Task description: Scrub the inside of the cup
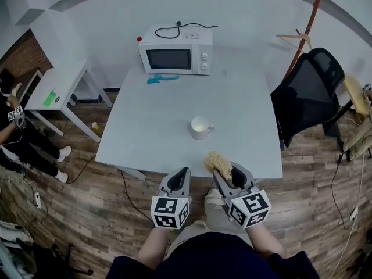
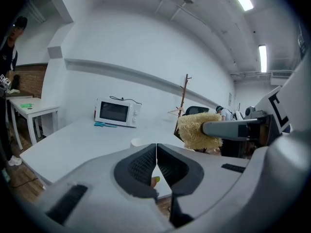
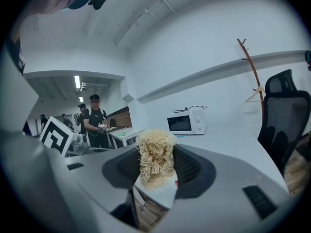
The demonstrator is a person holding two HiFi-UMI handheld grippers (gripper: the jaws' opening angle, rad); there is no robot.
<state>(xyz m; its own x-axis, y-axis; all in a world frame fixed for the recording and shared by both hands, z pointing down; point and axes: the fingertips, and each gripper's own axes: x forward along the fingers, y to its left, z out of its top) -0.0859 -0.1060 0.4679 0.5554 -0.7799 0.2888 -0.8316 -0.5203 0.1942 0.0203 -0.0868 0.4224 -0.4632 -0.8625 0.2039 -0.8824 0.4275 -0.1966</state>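
The big white bench (image 1: 163, 127) fills the middle of the head view. A black chair (image 1: 308, 92) stands at its right edge. A white microwave (image 1: 174, 56) sits at its top end. My left gripper (image 2: 156, 147) has its fingers (image 2: 138, 166) shut tight on nothing. My right gripper (image 1: 228, 173) squeezes a yellow scrubber (image 1: 218, 163) in its fingers (image 3: 192, 166). The cup (image 1: 199, 127) stands upright mid-bench, mouth up, handle pointing right. It is above my fingers in the frame, apart from them, with nothing between.

Grey table (image 1: 145, 132): white microwave (image 1: 174, 56) at back, teal tool (image 1: 161, 78) beside it, white cup (image 1: 199, 127) mid-table.
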